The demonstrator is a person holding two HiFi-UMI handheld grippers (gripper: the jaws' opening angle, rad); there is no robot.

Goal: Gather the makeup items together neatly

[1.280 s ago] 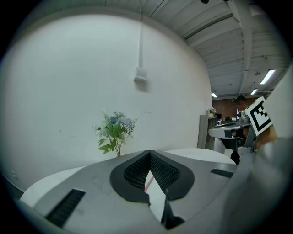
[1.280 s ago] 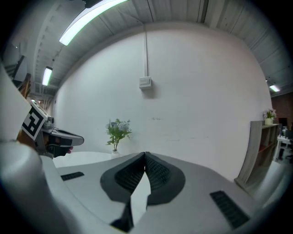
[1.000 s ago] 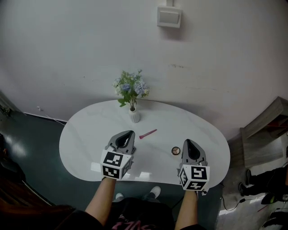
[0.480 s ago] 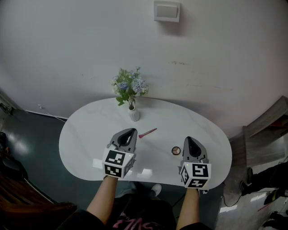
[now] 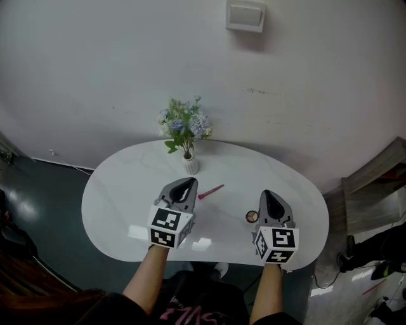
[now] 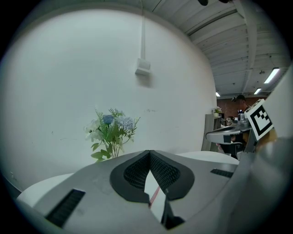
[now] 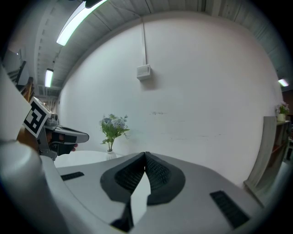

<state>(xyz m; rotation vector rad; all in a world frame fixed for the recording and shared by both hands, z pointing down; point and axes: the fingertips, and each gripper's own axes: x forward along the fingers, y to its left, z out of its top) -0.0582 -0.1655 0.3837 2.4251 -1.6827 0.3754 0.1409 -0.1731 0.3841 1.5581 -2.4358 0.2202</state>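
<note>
A slim pink makeup stick (image 5: pixel 210 191) lies on the white oval table (image 5: pixel 120 190), just right of my left gripper (image 5: pixel 185 185); a sliver of it (image 6: pixel 154 195) shows through the jaw gap in the left gripper view. A small round compact (image 5: pixel 252 216) rests left of my right gripper (image 5: pixel 267 195). Both grippers hover over the table's near half with their jaws shut at the tips and nothing held. In the right gripper view the tips (image 7: pixel 145 155) meet, and the left gripper (image 7: pixel 64 135) shows at the left.
A white vase of blue and white flowers (image 5: pixel 186 134) stands at the table's back edge, behind the left gripper. A white wall with a switch box (image 5: pixel 245 15) is behind the table. A wooden shelf (image 5: pixel 374 190) stands at the right; dark floor surrounds the table.
Both grippers have shifted slightly forward and to the right over the table; the left one has drawn closer to the pink stick. The jaws stay shut.
</note>
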